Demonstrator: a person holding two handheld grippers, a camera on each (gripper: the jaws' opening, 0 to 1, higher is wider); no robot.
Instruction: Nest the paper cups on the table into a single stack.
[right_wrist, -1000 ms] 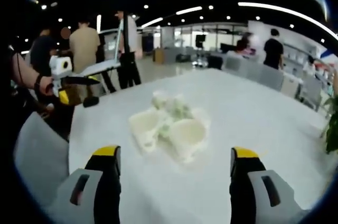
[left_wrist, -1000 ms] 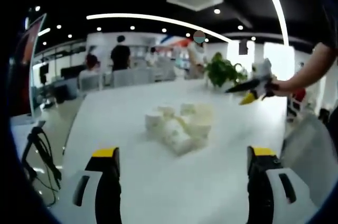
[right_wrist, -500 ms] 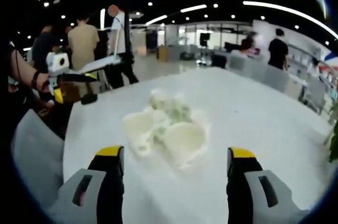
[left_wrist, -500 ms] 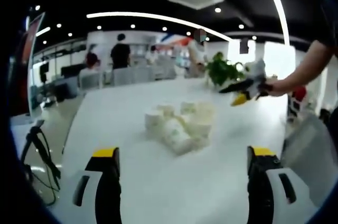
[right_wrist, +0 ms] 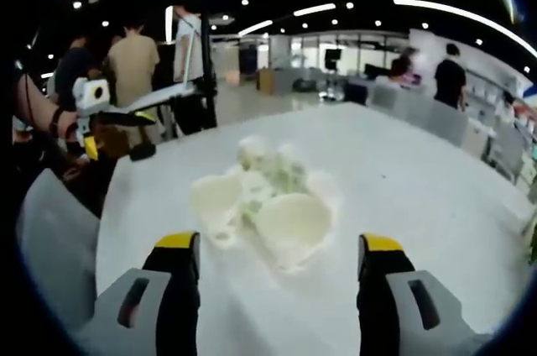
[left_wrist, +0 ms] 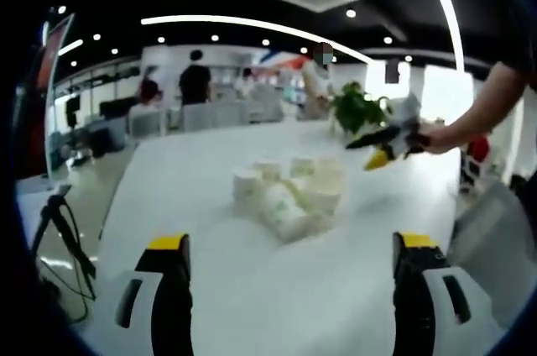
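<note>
1. While both pairs of jaws stand wide apart and grasp nothing, the paper cups (left_wrist: 289, 196) lie in a loose white cluster near the middle of the left gripper view, on the white table (left_wrist: 201, 171).
2. Seen from the left gripper (left_wrist: 289, 289), the cluster sits above the gap between the two yellow-tipped fingers (left_wrist: 168, 243), well apart from them, a little right of centre. Some cups stand upright and at least one lies on its side.
3. Seen from the right gripper (right_wrist: 277, 289), the same cups (right_wrist: 264, 201) lie just above the fingertips (right_wrist: 380, 244) in the middle of the frame; two of them lie tipped with their open mouths toward the camera.
4. At the right of the left gripper view, a hand (left_wrist: 436, 136) holds the right gripper over the far part of the table, beside a green plant (left_wrist: 357, 108).
5. At the left of the right gripper view, the left gripper shows in a hand (right_wrist: 63, 125) off the table's edge.
6. No writing or label on the cups can be read; the pictures are too blurred.
7. People (right_wrist: 132, 62) stand in the upper left of the right gripper view.
</note>
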